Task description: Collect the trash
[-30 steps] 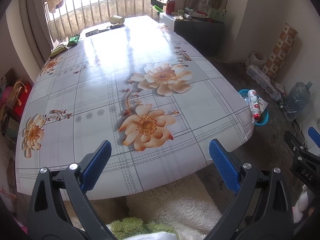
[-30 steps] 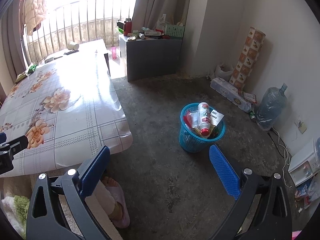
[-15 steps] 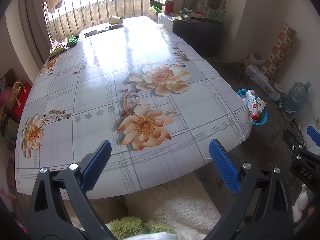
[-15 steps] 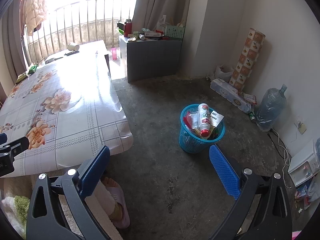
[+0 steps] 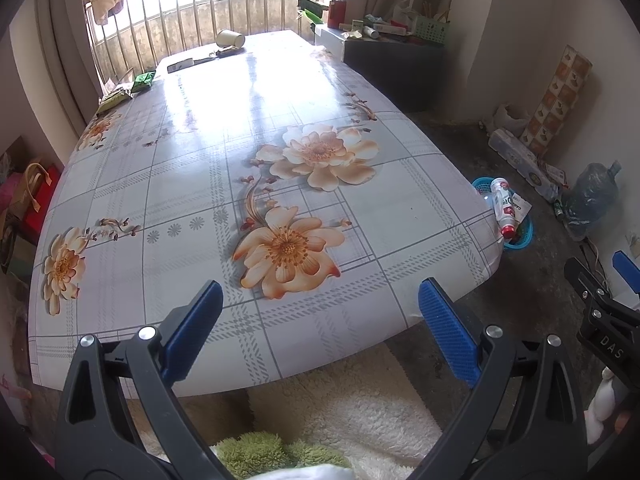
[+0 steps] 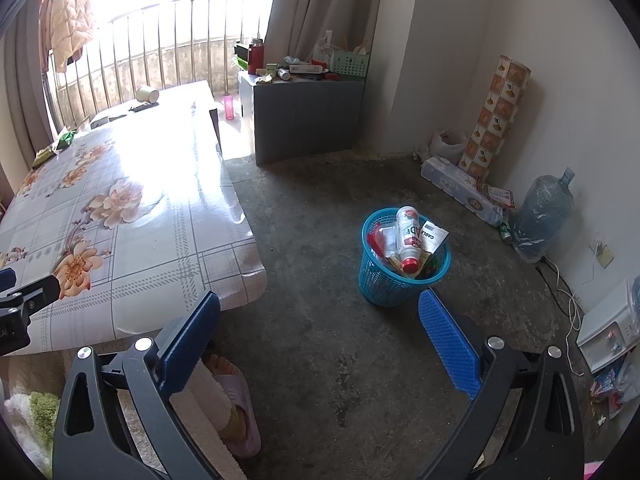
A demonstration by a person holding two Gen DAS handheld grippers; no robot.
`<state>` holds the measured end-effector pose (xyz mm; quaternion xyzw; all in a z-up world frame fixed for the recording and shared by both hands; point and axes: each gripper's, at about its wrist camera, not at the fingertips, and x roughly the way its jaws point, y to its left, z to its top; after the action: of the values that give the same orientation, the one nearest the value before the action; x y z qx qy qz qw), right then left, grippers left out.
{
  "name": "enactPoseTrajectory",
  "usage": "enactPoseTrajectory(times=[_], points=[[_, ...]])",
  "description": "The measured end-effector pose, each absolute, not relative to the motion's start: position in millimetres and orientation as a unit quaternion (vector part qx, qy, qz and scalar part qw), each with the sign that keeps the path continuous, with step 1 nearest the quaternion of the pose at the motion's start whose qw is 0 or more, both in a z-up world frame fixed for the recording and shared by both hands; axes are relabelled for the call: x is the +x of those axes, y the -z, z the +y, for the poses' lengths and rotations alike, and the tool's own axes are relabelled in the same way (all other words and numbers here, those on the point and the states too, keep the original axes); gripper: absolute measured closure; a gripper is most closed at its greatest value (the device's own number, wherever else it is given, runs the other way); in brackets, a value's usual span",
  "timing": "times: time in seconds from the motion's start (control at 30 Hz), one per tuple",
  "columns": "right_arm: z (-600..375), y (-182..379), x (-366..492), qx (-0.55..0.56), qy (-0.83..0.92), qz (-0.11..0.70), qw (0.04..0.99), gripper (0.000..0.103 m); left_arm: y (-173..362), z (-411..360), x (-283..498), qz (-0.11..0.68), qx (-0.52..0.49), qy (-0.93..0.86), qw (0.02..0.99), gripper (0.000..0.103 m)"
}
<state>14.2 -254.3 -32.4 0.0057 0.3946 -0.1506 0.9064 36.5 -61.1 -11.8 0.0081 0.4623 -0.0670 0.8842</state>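
Left tool (image 5: 320, 320) w/ fingers apart, empty, over floral surface (image 5: 248, 152). Right tool (image 6: 320, 320) also apart, empty, above floor near blue trash basket (image 6: 384, 284).

Before me stands a long low table under a glossy white checked oilcloth printed with peach flowers (image 5: 256, 168). At its far end I see a tipped beige paper cup (image 5: 231, 38), a flat white box (image 5: 181, 65), and near the left edge two green snack wrappers (image 5: 143, 80). Beside the table, on the bare grey concrete floor (image 6: 320, 208), sits a blue plastic mesh basket (image 6: 400, 280) stuffed with bottles and packets.
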Motion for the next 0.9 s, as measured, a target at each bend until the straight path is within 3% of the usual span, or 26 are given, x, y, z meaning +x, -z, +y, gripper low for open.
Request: enactPoseTrajectory(times=[0.9], points=[[-250.9, 29.9, 16.9, 0.013, 0.148, 0.393, 0.908, 0.006, 9.2, -63.6, 36.0, 0.463, 0.009, 0.070, 0.884, 0.009]])
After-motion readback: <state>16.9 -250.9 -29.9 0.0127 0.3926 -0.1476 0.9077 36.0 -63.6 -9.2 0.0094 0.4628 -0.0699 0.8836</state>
